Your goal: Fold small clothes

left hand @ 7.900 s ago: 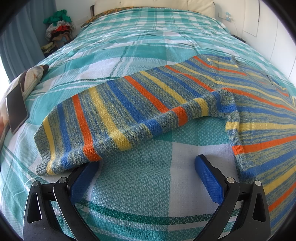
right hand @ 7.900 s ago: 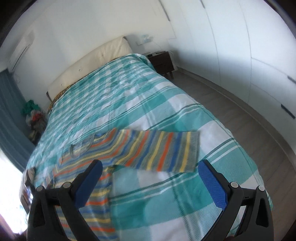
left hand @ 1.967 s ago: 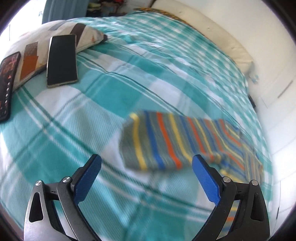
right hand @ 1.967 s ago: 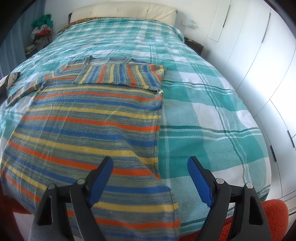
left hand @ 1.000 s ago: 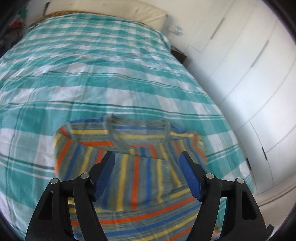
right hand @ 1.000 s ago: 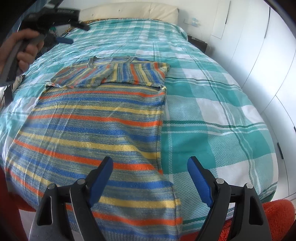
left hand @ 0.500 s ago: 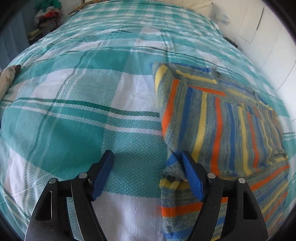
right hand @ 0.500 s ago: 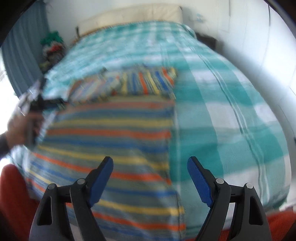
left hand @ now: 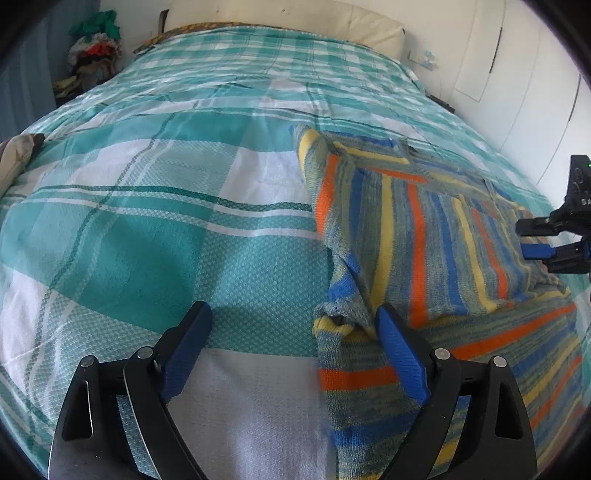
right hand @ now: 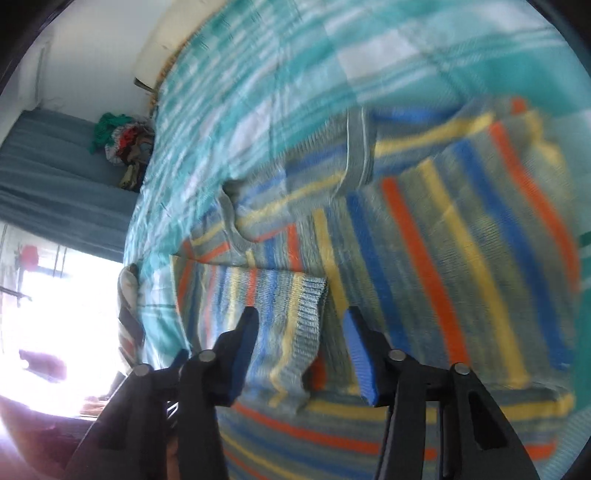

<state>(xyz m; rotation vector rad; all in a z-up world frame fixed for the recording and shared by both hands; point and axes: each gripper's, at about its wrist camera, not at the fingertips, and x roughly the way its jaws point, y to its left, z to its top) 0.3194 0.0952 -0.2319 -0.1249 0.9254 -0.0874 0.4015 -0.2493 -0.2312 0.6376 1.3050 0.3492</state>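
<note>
Sweater (left hand: 424, 236) time, and I am partway done. The striped sweater lies flat on the bed (left hand: 147, 229), on the checked green and white cover. Both sleeves look folded in across the chest, so I think that part is done. The long bottom part is not folded up yet, and I think that is what is left.

My left gripper (left hand: 291, 343) is open wide. It sits low at the left side of the sweater, where the folded sleeve (left hand: 343, 295) bunches up. One blue finger touches that edge, but I am not holding anything with it.

My right gripper (right hand: 299, 354) is open too. The ribbed cuff (right hand: 306, 314) of a sleeve lies between its fingers, but they are not pinching it.

My left camera shows the far pillow (left hand: 373, 29), a pile of clothes (left hand: 92, 55) in the corner, and my right gripper coming in from the side. My right camera is blurry. It shows the sweater's neck hole (right hand: 236, 218), which the other camera does not show well, and a bright window (right hand: 55, 314) with a grey curtain (right hand: 55, 177).
</note>
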